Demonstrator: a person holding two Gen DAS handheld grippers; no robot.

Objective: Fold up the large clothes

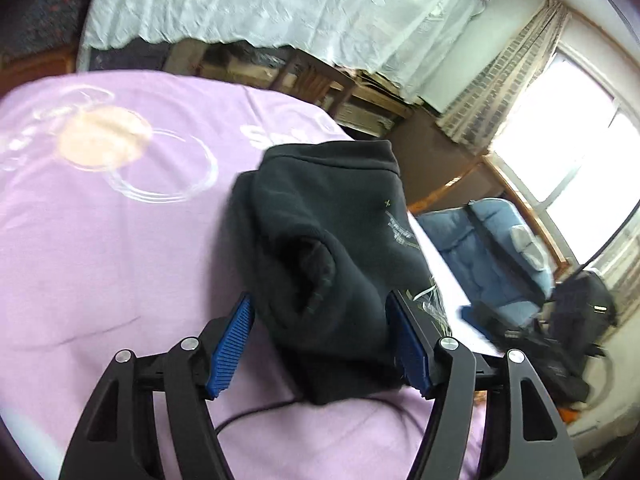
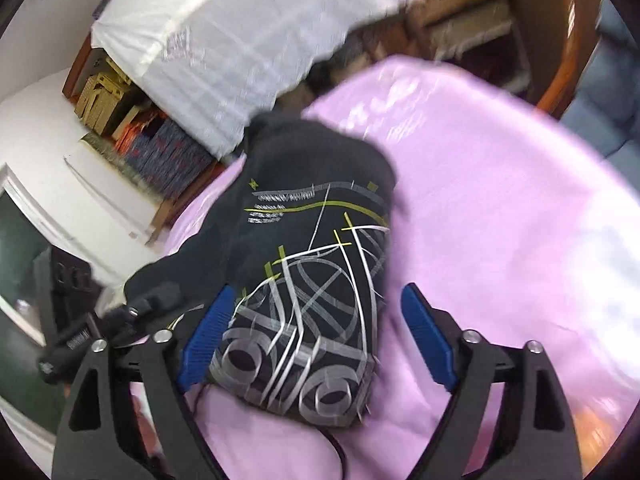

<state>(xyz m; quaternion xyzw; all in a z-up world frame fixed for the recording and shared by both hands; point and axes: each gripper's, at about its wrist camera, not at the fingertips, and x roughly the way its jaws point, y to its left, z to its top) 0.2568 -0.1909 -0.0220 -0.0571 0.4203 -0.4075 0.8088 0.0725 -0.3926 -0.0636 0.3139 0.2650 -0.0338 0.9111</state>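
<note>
Folding looks nearly done here: the black fleece sweatshirt with white and yellow line graphics (image 2: 304, 280) sits as a chunky bundle on the lilac printed bedsheet (image 2: 500, 240), running from centre toward 12 o'clock in the right wrist view. Left claw (image 1: 320, 344) has its blue pads open on either side of the bundle's near end, not clearly squeezing. Right claw (image 2: 316, 340) is spread wider, its right pad well clear of the cloth, holding nothing. I'd press the top flat and square up the loose flap at 9 o'clock before calling it finished, since fleece this thick wants to spring back open. Graphic side faces up, and a dark cord (image 2: 340, 452) trails out at 6 o'clock.
</note>
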